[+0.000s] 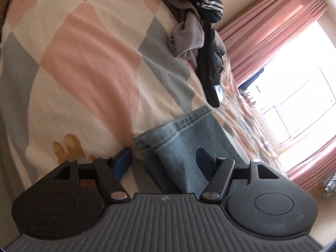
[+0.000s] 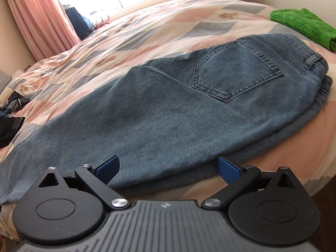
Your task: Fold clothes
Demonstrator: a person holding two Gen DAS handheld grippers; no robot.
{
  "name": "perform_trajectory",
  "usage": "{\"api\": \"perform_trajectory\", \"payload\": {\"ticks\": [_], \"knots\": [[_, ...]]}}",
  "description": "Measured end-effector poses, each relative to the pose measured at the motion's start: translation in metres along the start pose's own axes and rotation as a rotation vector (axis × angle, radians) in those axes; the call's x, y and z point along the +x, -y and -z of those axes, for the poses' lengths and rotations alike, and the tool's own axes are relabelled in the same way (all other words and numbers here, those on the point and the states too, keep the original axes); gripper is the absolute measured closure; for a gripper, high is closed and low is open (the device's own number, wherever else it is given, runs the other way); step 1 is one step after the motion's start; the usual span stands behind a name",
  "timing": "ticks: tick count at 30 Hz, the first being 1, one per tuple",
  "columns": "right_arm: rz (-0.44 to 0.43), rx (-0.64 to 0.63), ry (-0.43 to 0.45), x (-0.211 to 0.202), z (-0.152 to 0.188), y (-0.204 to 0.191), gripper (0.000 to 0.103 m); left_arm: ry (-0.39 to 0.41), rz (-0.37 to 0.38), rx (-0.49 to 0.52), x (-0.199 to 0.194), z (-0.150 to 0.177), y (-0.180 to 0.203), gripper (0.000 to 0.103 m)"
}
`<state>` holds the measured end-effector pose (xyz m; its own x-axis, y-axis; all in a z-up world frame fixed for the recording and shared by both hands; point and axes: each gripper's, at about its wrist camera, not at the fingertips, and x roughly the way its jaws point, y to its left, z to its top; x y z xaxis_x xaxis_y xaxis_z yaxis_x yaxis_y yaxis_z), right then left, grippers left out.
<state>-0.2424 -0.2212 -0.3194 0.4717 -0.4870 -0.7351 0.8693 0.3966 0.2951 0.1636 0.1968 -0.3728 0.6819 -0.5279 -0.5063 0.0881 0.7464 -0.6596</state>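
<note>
A pair of light blue jeans lies flat along the bed, folded lengthwise, back pocket up and waistband at the right. In the left wrist view only the hem end of the jeans shows. My left gripper is rolled sideways and straddles that hem; its blue pads stand apart from the cloth on both sides. My right gripper hovers wide open at the near long edge of the jeans, around mid-leg, with denim lying between its fingers but not pinched.
The bed wears a checked pink, grey and white cover. A heap of dark and grey clothes lies beyond the hem. A folded green knit rests past the waistband. Pink curtains and a bright window lie beyond the bed.
</note>
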Motion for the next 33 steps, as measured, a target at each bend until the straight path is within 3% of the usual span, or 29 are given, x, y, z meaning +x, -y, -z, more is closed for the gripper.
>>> {"api": "perform_trajectory", "payload": {"ticks": [1, 2, 3, 5, 10, 11, 12, 14, 17, 20, 23, 27, 29, 31, 33], "knots": [[0.001, 0.001, 0.003, 0.002, -0.002, -0.001, 0.002, 0.005, 0.001, 0.015, 0.001, 0.001, 0.002, 0.051], [0.001, 0.002, 0.006, 0.004, -0.004, -0.001, 0.002, 0.001, 0.002, 0.04, 0.002, 0.003, 0.007, 0.071], [0.002, 0.004, 0.008, 0.006, -0.006, -0.001, 0.002, -0.013, 0.005, 0.061, 0.004, 0.003, 0.011, 0.085], [0.005, 0.006, 0.007, 0.01, -0.009, -0.001, 0.002, -0.016, 0.004, 0.088, 0.005, 0.007, 0.015, 0.085], [-0.01, 0.014, 0.015, 0.012, -0.009, 0.003, 0.002, -0.042, 0.032, -0.06, 0.012, 0.008, -0.003, 0.08], [-0.016, 0.016, 0.016, 0.012, -0.008, 0.004, 0.002, -0.036, 0.035, -0.09, 0.01, 0.007, -0.004, 0.083], [-0.023, 0.017, 0.018, 0.011, -0.007, 0.005, 0.002, -0.017, 0.024, -0.068, 0.006, 0.007, 0.004, 0.093], [-0.035, 0.021, 0.023, 0.009, -0.006, 0.008, 0.002, 0.021, 0.002, -0.02, -0.002, 0.007, 0.022, 0.098], [-0.05, 0.029, 0.038, 0.001, -0.005, 0.014, 0.003, 0.094, 0.047, 0.24, -0.026, 0.017, 0.089, 0.099], [-0.065, 0.055, 0.066, -0.009, -0.005, 0.026, 0.007, 0.138, 0.156, 0.581, -0.052, 0.053, 0.174, 0.098], [-0.1, 0.091, 0.11, -0.02, -0.006, 0.039, 0.01, 0.12, 0.317, 0.892, -0.073, 0.122, 0.24, 0.097], [-0.175, 0.123, 0.157, -0.033, -0.011, 0.048, 0.01, -0.002, 0.461, 1.225, -0.077, 0.235, 0.277, 0.096], [-0.233, 0.151, 0.161, -0.036, -0.016, 0.049, 0.01, -0.037, 0.467, 1.375, -0.073, 0.285, 0.275, 0.095], [-0.335, 0.19, 0.144, -0.034, -0.022, 0.048, 0.01, -0.037, 0.458, 1.446, -0.071, 0.306, 0.263, 0.095], [-0.47, 0.244, 0.113, -0.027, -0.027, 0.046, 0.013, -0.048, 0.465, 1.439, -0.068, 0.305, 0.255, 0.095]]}}
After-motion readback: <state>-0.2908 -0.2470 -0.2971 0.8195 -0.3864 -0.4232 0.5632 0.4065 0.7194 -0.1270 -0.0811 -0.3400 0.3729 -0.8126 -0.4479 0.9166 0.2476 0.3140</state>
